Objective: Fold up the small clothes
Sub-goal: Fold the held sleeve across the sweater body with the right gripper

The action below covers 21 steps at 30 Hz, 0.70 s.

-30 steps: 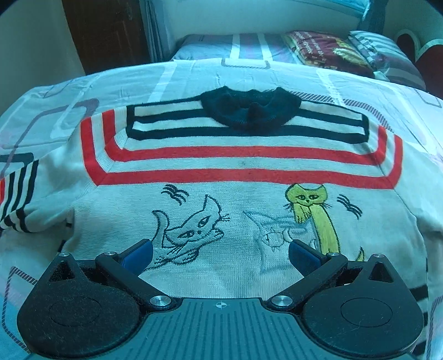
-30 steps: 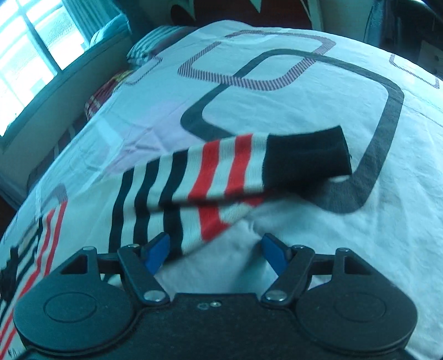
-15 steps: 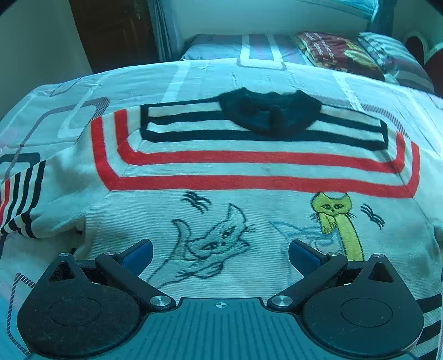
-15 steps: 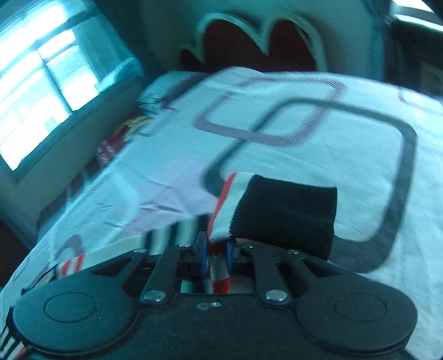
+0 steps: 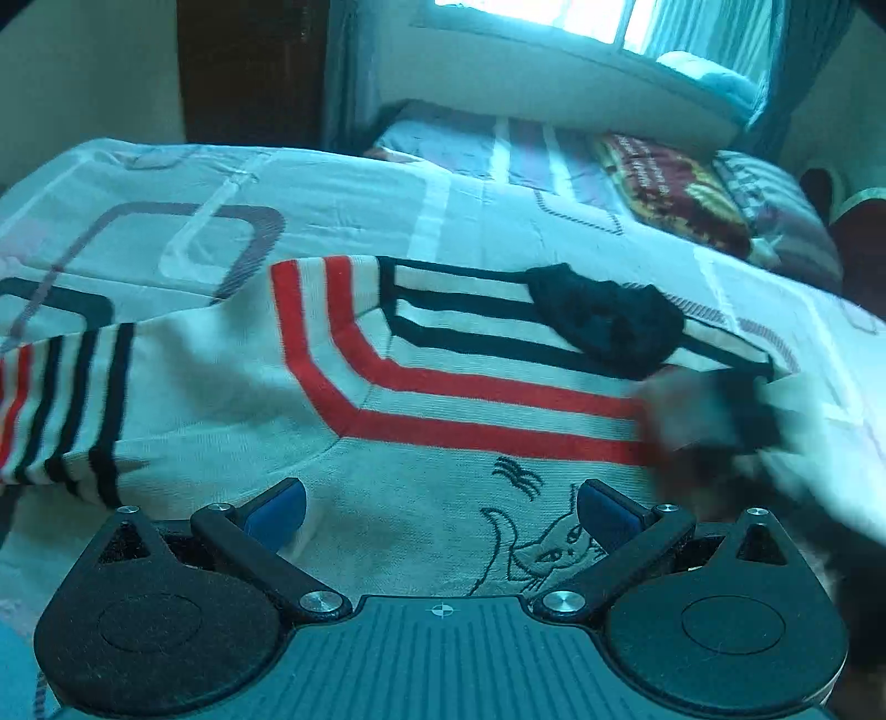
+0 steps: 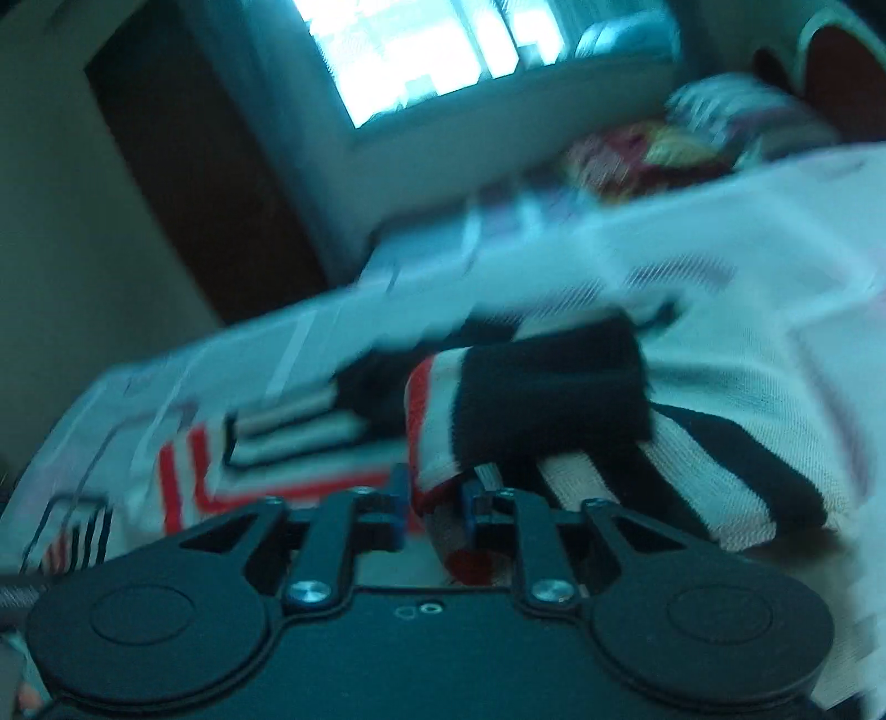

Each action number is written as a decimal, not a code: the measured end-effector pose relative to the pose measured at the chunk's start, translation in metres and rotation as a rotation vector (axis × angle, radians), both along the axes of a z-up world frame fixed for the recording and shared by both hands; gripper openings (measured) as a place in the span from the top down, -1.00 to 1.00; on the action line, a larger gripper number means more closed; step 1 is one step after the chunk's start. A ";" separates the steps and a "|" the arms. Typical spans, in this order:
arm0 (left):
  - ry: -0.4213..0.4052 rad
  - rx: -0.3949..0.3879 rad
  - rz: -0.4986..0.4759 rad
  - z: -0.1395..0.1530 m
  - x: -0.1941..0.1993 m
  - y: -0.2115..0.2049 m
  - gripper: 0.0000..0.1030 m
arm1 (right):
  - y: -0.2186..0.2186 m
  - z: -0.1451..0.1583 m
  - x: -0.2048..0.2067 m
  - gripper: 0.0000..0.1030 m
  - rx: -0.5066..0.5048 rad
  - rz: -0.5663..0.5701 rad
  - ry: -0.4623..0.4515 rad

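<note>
A small cream sweater [image 5: 443,410] with red and black stripes, a black collar [image 5: 603,321] and cat drawings lies flat on the bed. My left gripper [image 5: 440,512] is open and empty, low over the sweater's lower left chest. Its left sleeve [image 5: 66,399] lies spread to the left. My right gripper [image 6: 434,509] is shut on the striped right sleeve [image 6: 531,404] just behind its black cuff, holding it above the sweater's body. In the left wrist view that sleeve shows as a blur [image 5: 714,415] over the right shoulder.
The bed sheet [image 5: 332,194] is pale with rounded-square patterns. Pillows [image 5: 675,194] lie at the head of the bed under a bright window [image 6: 421,50]. A dark wooden door [image 5: 249,72] stands behind the bed.
My right gripper closed on the right sleeve, lifted it and swung it over the sweater's body. My left gripper drifted left across the sweater front, still open.
</note>
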<state>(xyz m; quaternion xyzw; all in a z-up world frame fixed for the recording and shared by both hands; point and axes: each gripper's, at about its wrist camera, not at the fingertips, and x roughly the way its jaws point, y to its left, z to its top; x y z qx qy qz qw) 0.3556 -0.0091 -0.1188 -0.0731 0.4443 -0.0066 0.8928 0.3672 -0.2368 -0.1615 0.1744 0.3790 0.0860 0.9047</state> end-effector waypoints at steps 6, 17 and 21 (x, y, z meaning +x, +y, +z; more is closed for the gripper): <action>0.082 -0.139 -0.090 -0.019 0.016 -0.010 -1.00 | -0.011 0.028 -0.035 -0.03 -0.049 -0.007 -0.094; 0.089 -0.030 -0.213 -0.049 0.047 -0.118 -1.00 | -0.102 0.033 -0.094 -0.17 -0.089 -0.241 -0.086; 0.033 -0.008 -0.160 -0.052 0.056 -0.120 -0.99 | -0.117 0.024 -0.100 -0.17 -0.085 -0.286 -0.078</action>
